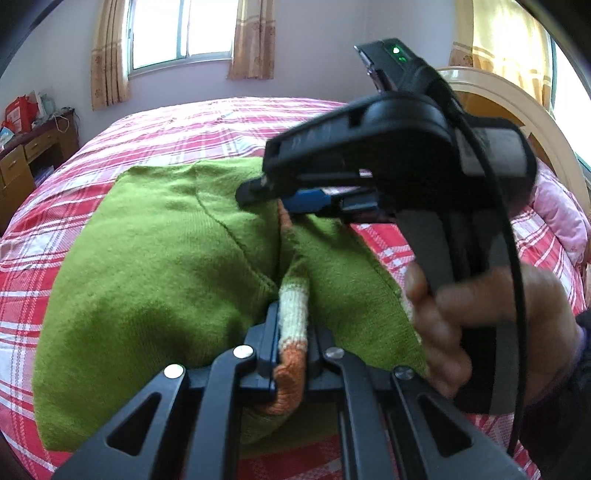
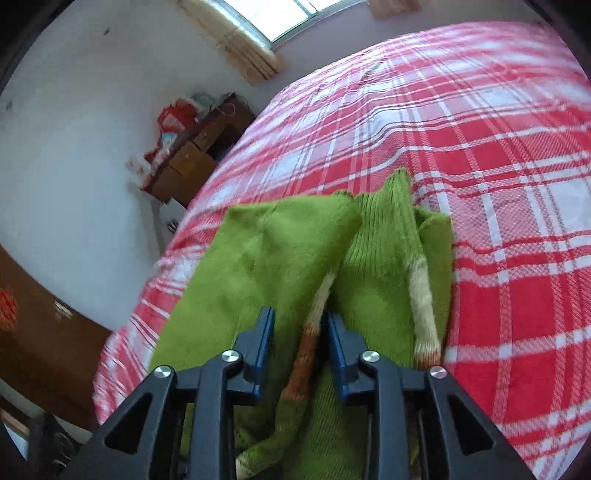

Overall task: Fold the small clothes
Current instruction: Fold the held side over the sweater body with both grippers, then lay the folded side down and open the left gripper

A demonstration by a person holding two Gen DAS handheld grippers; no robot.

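Observation:
A green knitted sweater (image 1: 155, 266) with orange and white striped trim lies partly folded on the bed. In the left wrist view my left gripper (image 1: 291, 317) is shut on a striped cuff (image 1: 293, 332) at the sweater's near edge. My right gripper (image 1: 245, 192), held by a hand (image 1: 476, 317), hovers over the sweater's far middle. In the right wrist view the right gripper (image 2: 299, 321) has its jaws apart. A fold of green knit with a striped band (image 2: 314, 325) lies loose between the blue pads (image 2: 264, 339), which do not press on it.
A red and white plaid bedspread (image 2: 480, 155) covers the bed. A wooden desk (image 1: 22, 158) with clutter stands by the wall at left. A pink pillow (image 1: 561, 218) and a curved headboard (image 1: 517, 99) are at right. A curtained window (image 1: 181, 33) is behind.

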